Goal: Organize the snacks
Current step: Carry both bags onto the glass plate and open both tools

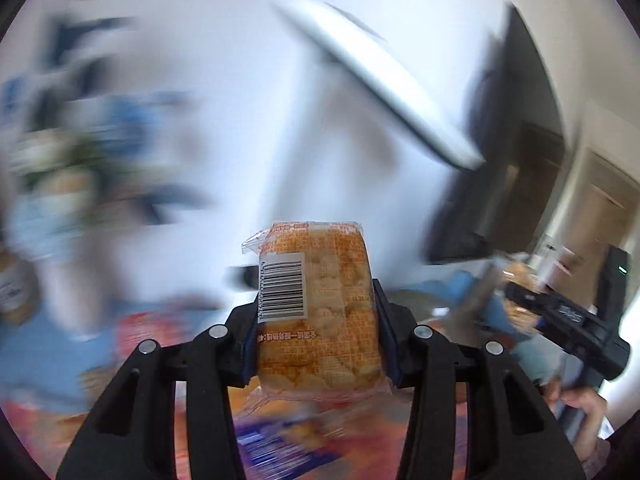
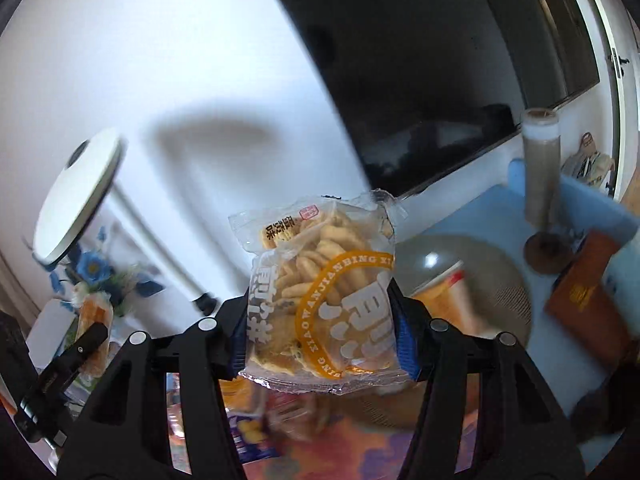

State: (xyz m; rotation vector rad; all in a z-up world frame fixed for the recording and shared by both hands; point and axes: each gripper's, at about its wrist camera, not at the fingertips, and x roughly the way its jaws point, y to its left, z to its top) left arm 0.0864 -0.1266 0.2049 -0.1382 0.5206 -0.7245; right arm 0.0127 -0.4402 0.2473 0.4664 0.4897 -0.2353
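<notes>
Snack packs in both grippers, held up off the table. Left gripper (image 1: 316, 320) clamps the orange cracker pack (image 1: 320, 312); right gripper (image 2: 320, 320) clamps the clear biscuit bag (image 2: 320, 292). Light, crinkly, slippery film; contents brittle. Grip mid-body, gently.

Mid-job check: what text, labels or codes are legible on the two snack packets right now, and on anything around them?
"XIAOWANJIANBING" runs along the yellow ring on the cracker packet held in the right claw.
Large white and small black Chinese characters on that packet: visible, not transcribed.
Barcode label on the orange packet in the left claw: digits too small.
Gold emblem on the brown pouch: blurred.
</notes>
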